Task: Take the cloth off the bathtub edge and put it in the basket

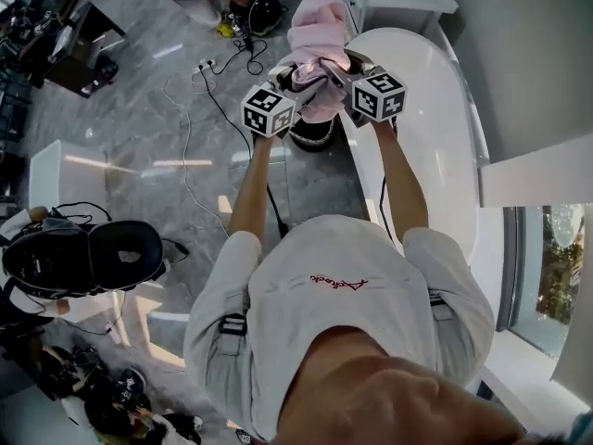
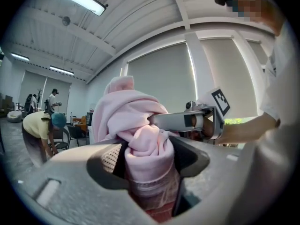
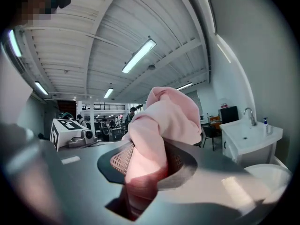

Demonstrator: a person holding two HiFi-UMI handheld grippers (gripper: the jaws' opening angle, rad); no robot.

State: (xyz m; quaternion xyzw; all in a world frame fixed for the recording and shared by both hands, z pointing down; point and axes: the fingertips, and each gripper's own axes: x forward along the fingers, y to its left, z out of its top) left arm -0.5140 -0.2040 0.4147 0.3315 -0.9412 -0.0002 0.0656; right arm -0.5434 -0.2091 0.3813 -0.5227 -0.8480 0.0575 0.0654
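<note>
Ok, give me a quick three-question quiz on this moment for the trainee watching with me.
1. True or false: the cloth is lying on the bathtub edge.
2. The cloth is clamped by: A) one set of tongs, B) both sets, C) neither.
3. Fill in: the cloth is ____ in colour.
Key: 1 false, it is held up clear of the tub. 2 B, left tongs and right tongs. 3 pink.
</note>
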